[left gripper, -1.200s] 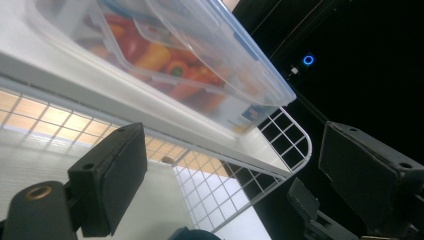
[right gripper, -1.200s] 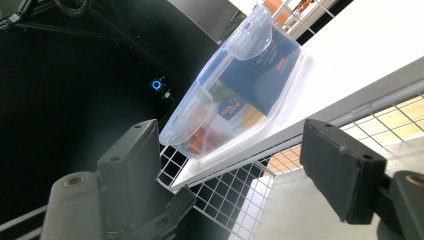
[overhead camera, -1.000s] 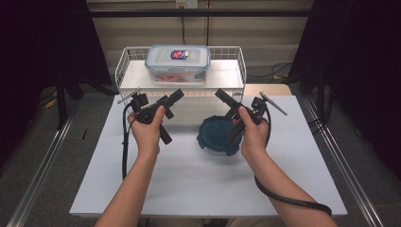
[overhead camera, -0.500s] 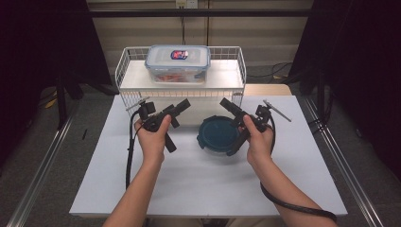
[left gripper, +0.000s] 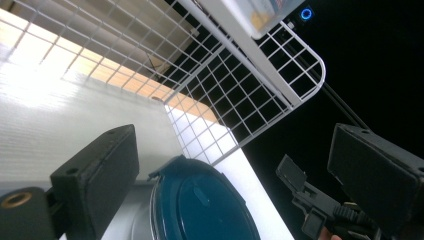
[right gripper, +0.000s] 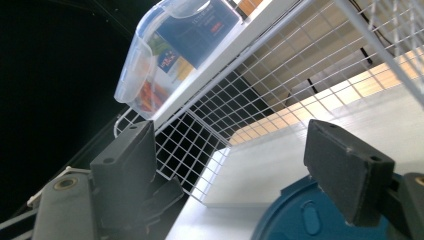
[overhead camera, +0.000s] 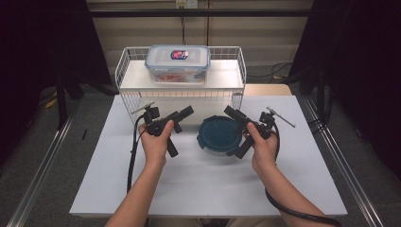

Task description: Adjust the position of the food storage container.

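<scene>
A round dark teal container with its lid on sat on the white desk, just in front of the white wire shelf. On top of that shelf rested a clear plastic box with a snap-on lid. The left gripper hovered just to the left of the teal container, its tips pointing toward it, jaws spread wide and holding nothing; in the left gripper view the container lay between and beyond the two black pads. The right gripper was at the container's right rim, jaws also parted wide and empty, reaching over the lid's edge; in the right gripper view the lid lay low between the pads, the clear box up on the shelf beyond
</scene>
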